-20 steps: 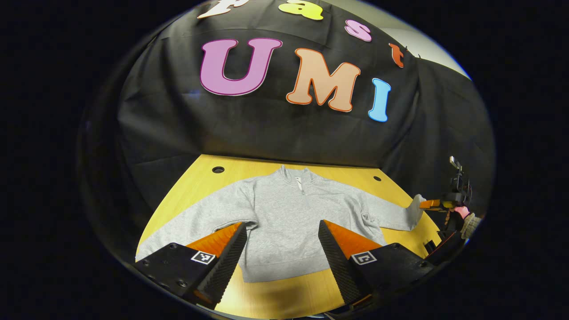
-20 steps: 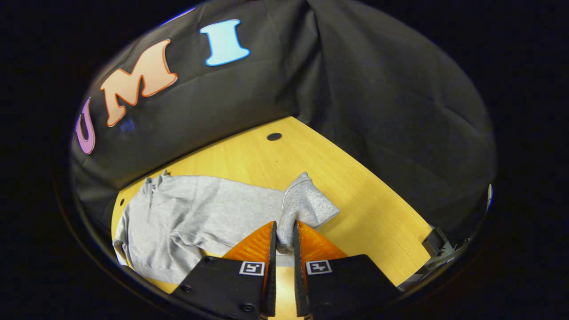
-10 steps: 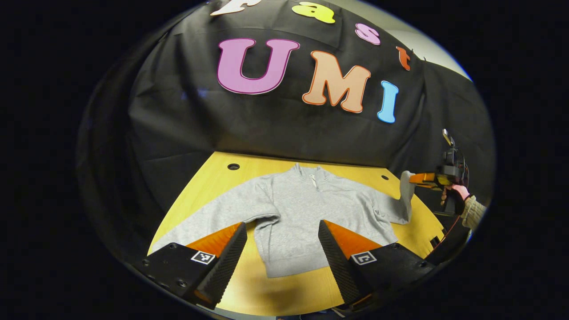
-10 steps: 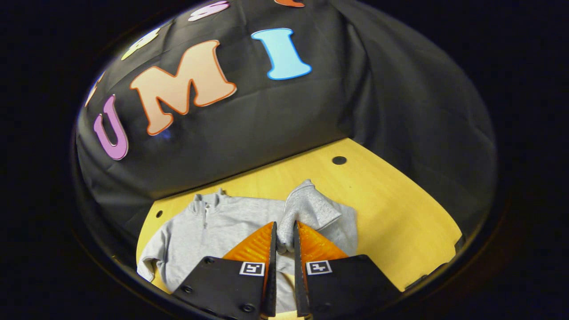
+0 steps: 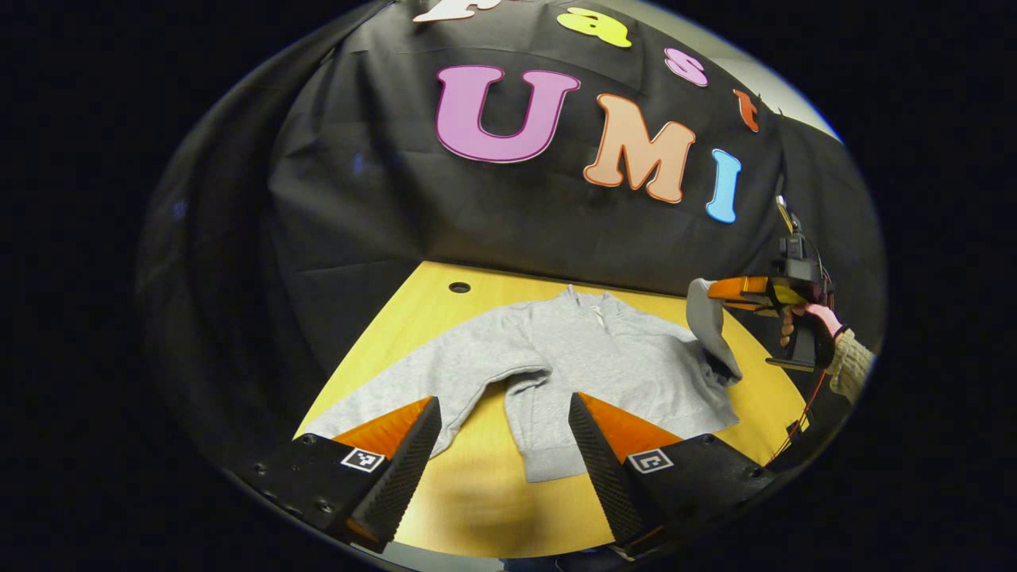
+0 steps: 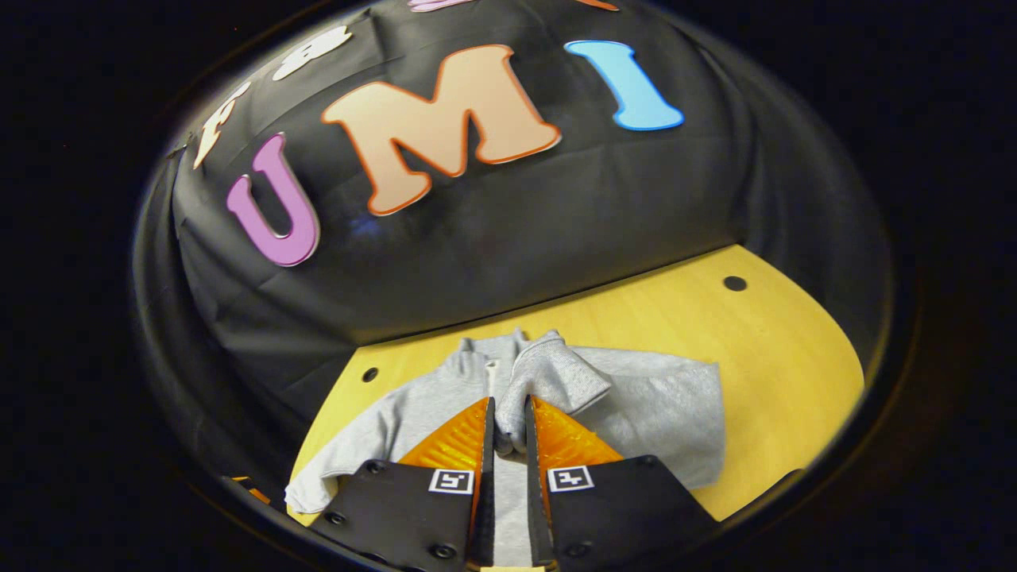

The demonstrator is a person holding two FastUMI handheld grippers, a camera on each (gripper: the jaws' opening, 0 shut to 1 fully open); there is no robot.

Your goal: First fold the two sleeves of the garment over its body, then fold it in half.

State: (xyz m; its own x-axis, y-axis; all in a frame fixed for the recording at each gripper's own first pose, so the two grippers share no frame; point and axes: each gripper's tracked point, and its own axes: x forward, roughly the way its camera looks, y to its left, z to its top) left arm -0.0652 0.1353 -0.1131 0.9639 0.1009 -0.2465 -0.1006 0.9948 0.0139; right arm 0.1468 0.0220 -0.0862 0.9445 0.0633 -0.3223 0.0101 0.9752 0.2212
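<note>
A grey zip-neck sweatshirt [image 5: 588, 357] lies flat on the yellow wooden table [image 5: 477, 508]. Its left sleeve [image 5: 397, 389] stretches out flat toward the table's left side. My left gripper [image 5: 504, 401] hovers open above the near table edge, in front of the hem and touching nothing. Farther off at the right, my right gripper [image 5: 735, 290], held by a hand [image 5: 802, 322], is shut on the other sleeve's cuff [image 5: 703, 314] and holds it up above the shoulder. In the right gripper view that gripper [image 6: 508, 405] pinches the cuff [image 6: 556, 373] over the sweatshirt body [image 6: 659, 405].
The black cloth wall stands close behind the table. Small round holes sit in the tabletop near the back corners [image 5: 459, 287] [image 6: 735, 283]. Bare wood [image 6: 786, 373] lies to the right of the garment.
My right gripper has lifted the cuff off the table and carried it inward over the body. My left gripper stayed open while its view drifted left, off the garment.
</note>
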